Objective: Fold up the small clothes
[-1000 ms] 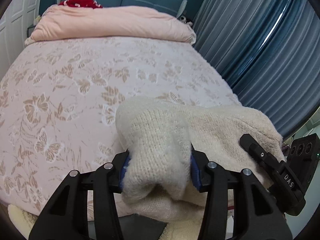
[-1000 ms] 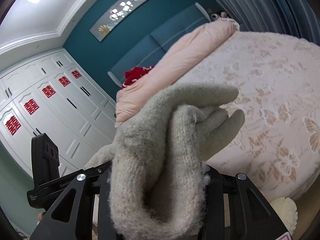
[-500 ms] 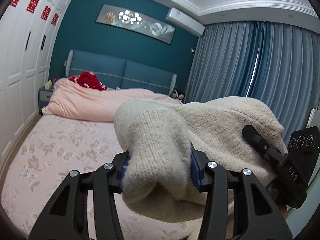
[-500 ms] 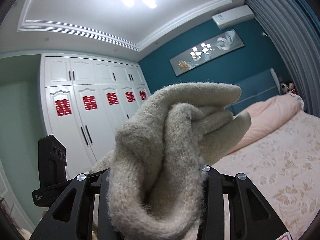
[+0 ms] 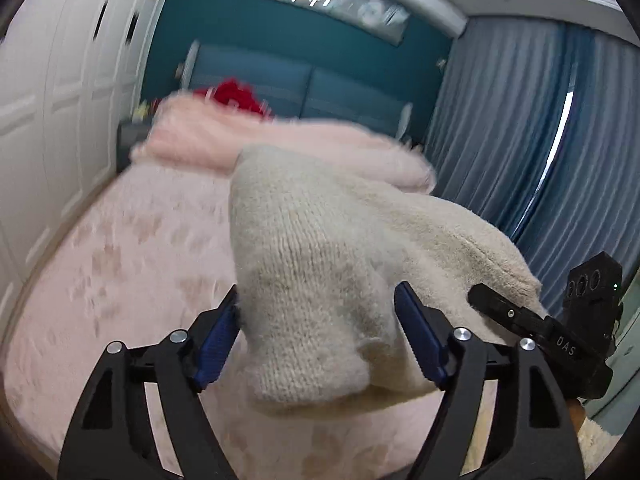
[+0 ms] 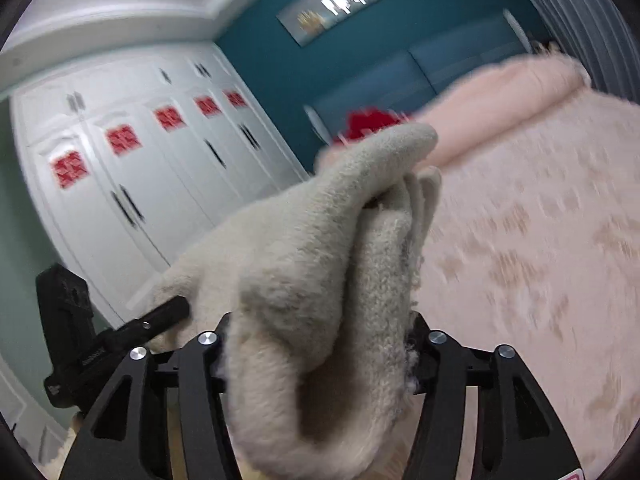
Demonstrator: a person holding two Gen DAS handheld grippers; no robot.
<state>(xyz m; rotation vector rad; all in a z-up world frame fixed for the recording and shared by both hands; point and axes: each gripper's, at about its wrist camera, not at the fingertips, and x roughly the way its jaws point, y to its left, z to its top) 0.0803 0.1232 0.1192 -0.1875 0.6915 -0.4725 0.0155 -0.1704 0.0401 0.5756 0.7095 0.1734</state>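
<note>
Both jaws opening. My left hand-held gripper is apart, pads off the knit. Right hand-held gripper – knit bunched between, grip unclear. Knit's above the bed – risk: uneven release, fold collapses.

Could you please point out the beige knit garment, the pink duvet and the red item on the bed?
Beige knit garment [image 5: 312, 264]: left wrist view, knitted front.
Pink duvet [image 5: 208, 140]: left wrist view, top fold.
Red item [image 6: 370, 120]: right wrist view, its middle.
</note>
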